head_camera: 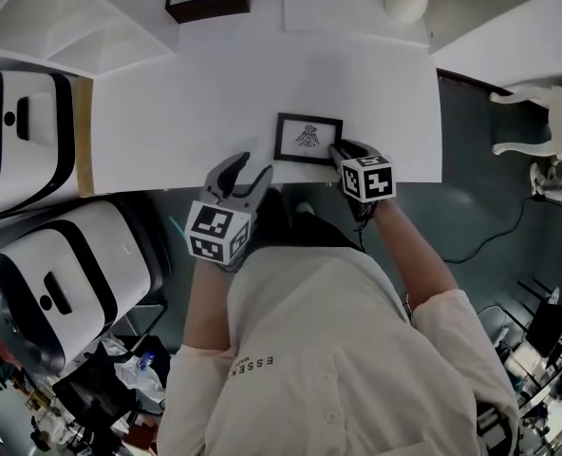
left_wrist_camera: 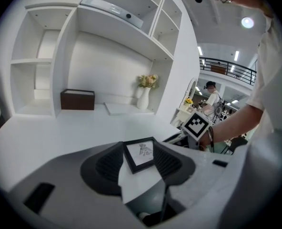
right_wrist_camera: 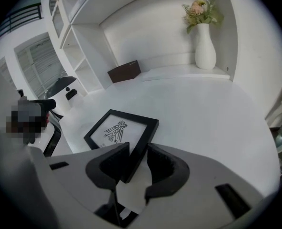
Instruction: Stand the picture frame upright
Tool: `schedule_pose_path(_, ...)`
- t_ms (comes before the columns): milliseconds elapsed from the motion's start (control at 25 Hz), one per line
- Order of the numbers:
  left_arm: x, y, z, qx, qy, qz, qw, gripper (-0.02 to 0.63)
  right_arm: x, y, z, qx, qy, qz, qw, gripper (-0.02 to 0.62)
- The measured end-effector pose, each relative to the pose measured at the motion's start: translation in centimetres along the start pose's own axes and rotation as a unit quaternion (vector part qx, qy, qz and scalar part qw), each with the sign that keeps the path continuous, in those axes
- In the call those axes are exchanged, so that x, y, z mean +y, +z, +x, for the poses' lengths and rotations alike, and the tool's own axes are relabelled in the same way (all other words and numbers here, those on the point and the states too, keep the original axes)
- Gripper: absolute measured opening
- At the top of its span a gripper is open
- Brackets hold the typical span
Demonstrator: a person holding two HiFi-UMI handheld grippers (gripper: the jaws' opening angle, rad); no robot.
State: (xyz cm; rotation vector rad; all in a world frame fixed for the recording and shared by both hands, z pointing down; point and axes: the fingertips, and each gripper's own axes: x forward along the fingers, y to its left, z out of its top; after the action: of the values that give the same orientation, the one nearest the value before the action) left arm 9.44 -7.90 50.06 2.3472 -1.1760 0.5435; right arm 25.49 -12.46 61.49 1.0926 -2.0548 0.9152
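- Picture frame (head_camera: pixel 308 139) lies flat, face up, on the desk (head_camera: pixel 215 84), close to the front edge and roughly midway along it. Not stood up yet; no lift begun.
- Right gripper (head_camera: pixel 341 150) is at the frame's right-hand end. In the right gripper view the near corner of the frame (right_wrist_camera: pixel 122 130) sits between its jaws. The jaws stand apart, with white desk showing beside the frame's edge, so it is released and not clamping.
- Left gripper (head_camera: pixel 252 164) is at the desk's front edge, just left of the frame. Its jaws are spread and nothing is in them; the left gripper view only sights the frame (left_wrist_camera: pixel 141 155) beyond the jaws.
- Judgement: approach stage. Left to do: close on the frame, tip it up, set it standing, let go.
- Writing: the shirt print (head_camera: pixel 252 364) reads "ESSEN", with smaller characters beside it that are illegible.
- Frame artwork is a bird-like line drawing; a tiny caption under it is too small to read.
- The gripper cubes carry square markers only, no text.
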Motion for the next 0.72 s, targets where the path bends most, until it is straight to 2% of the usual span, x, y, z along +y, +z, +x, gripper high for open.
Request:
schedule_pose_path(400, -2.5, -4.2, -0.2, 0.017, 0.010, -0.022, 0.9996, 0.181, 0.7, -3.0, -2.0, 0.011, 0.028, -0.044, 0.999, 0.129)
schedule_pose_path(720, -4.2, -6.4, 0.5, 0.028, -0.015, -0.032, 0.9990, 0.179, 0.9, -4.7, -3.1, 0.021, 0.037, -0.066, 0.997, 0.129)
